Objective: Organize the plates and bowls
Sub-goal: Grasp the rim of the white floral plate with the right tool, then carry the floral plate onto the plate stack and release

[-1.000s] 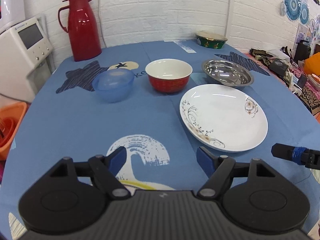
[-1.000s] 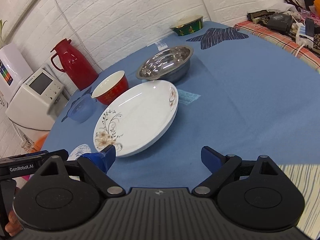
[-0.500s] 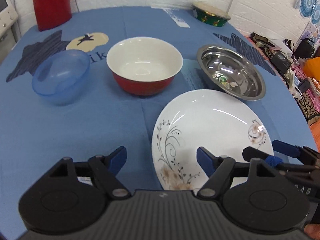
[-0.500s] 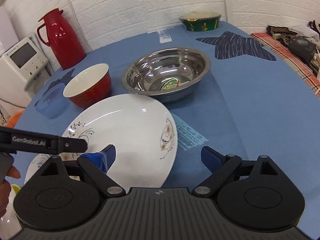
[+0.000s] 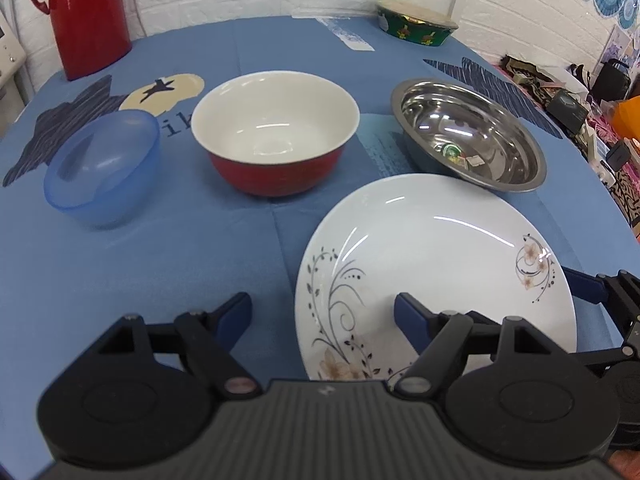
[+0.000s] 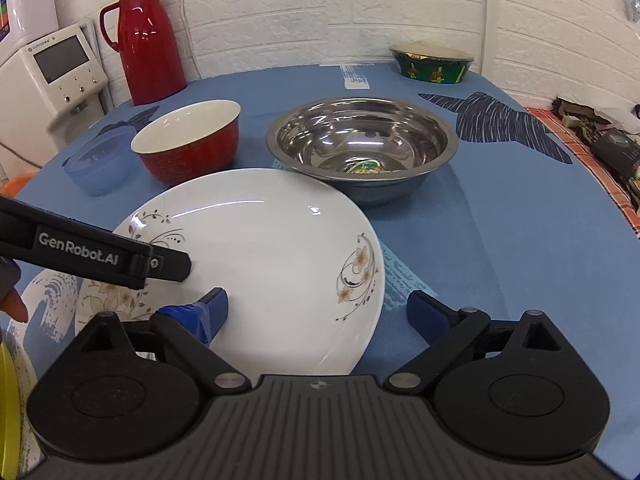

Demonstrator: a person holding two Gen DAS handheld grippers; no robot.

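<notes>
Both tongs are hovering released, jaws spread, over the near rim of the white plate.

Left tongs: the left finger is hanging over bare desk cloth, the right finger over the plate's floral edge. Right tongs: the left finger is sitting above the plate, the right finger outside its rim.

Risks, as judged:
- Glazed ceramic is slick and shallow-rimmed; a thin pinch is likely slipping.
- The two tongs are crowding one rim and may be colliding.

Ahead, from left to right:
- blue bowl, translucent plastic
- red bowl, white-glazed inside
- steel bowl, polished, wide, just beyond the plate
</notes>
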